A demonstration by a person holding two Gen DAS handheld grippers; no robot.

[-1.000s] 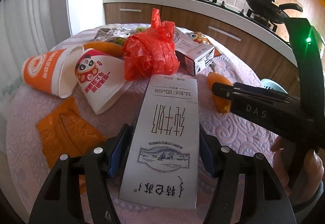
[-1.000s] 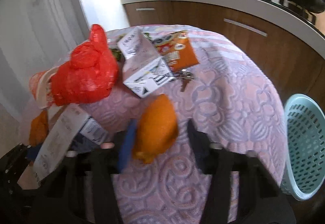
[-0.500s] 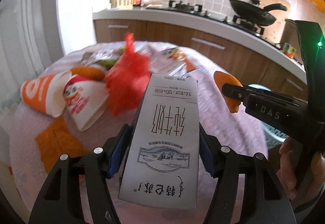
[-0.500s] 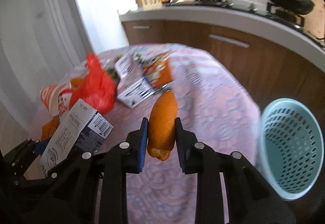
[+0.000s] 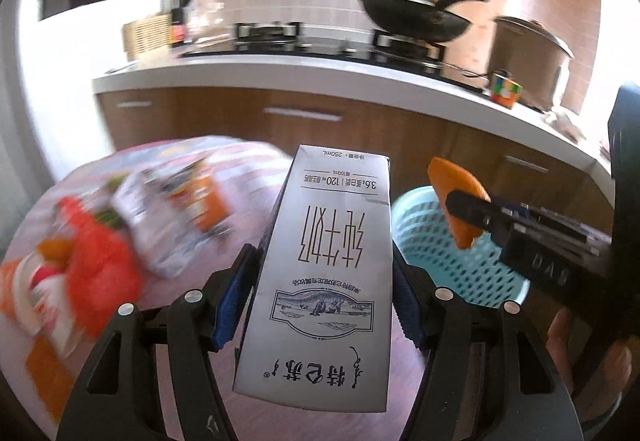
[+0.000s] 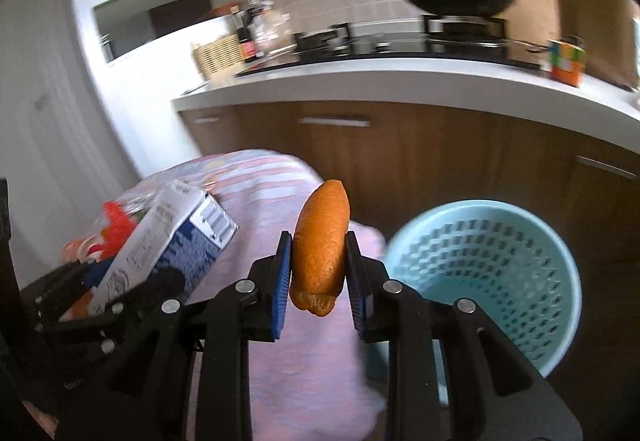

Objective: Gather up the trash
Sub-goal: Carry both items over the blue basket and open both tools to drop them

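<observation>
In the left wrist view, blurred trash lies at the left of the frame on the pink tablecloth (image 5: 248,177), a red plastic bag (image 5: 100,261) among it. At centre, the left gripper (image 5: 320,293) pinches a grey milk carton (image 5: 324,281) between its 2 blue pads, the carton running lengthwise up the frame past the fingertips. At right, a light blue basket (image 5: 472,273) sits beyond the table edge.

In the right wrist view, the carton shows at lower left. At centre, the right gripper (image 6: 320,273) is pressed onto an orange peel (image 6: 322,245) standing upright between its pads. The basket lies at lower right, just beside that gripper.
</observation>
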